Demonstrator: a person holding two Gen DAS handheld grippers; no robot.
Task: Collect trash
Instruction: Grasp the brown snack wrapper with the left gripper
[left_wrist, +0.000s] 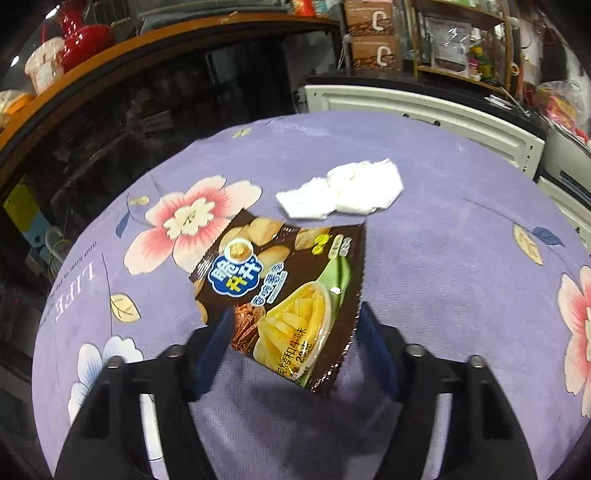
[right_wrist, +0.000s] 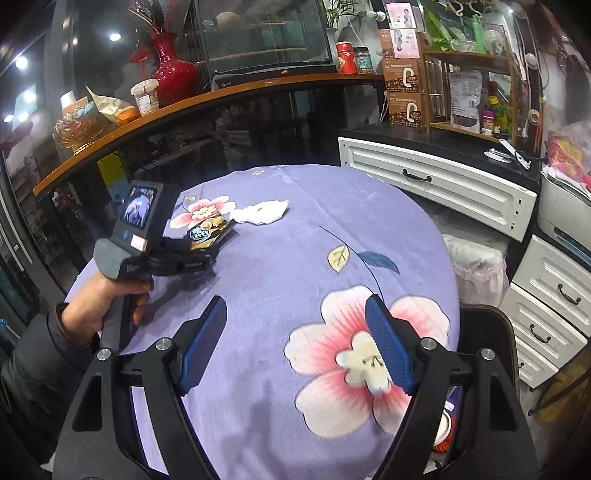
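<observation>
Left wrist view: my left gripper (left_wrist: 295, 325) reaches down over a snack wrapper (left_wrist: 284, 299), a dark brown packet printed with puffed snacks, yellow strips in a bowl, and a blue cloud-shaped badge bearing white and yellow Chinese characters. More Chinese print runs along its near edge beside the figures "20"; I cannot read the rest. The wrapper's near end lies between my two blue pads (left_wrist: 216, 343). The left pad overlaps its edge and the right pad stands just beside its crimped edge; the jaws are part-way apart, and I cannot tell whether the pads press on it. Just beyond the wrapper's far corner lies a crumpled white tissue (left_wrist: 347, 192). Both rest on a purple cloth (left_wrist: 443, 258) patterned with pink flowers and leaves. To the left of my jaws the cloth carries the word "LIFE" in large letters, with a line of smaller script beside it, too small to read.

Right wrist view: my right gripper (right_wrist: 297, 339) hangs with its jaws wide apart and nothing between them, over a large pink flower on the cloth (right_wrist: 295, 240). Ahead and to the left, a hand (right_wrist: 96, 306) in a dark sleeve holds the left gripper (right_wrist: 207, 251) at the wrapper (right_wrist: 207, 232), with the tissue (right_wrist: 264, 212) just past it. Far ahead, brown boxes (right_wrist: 404, 92) each show a large white "C".
</observation>
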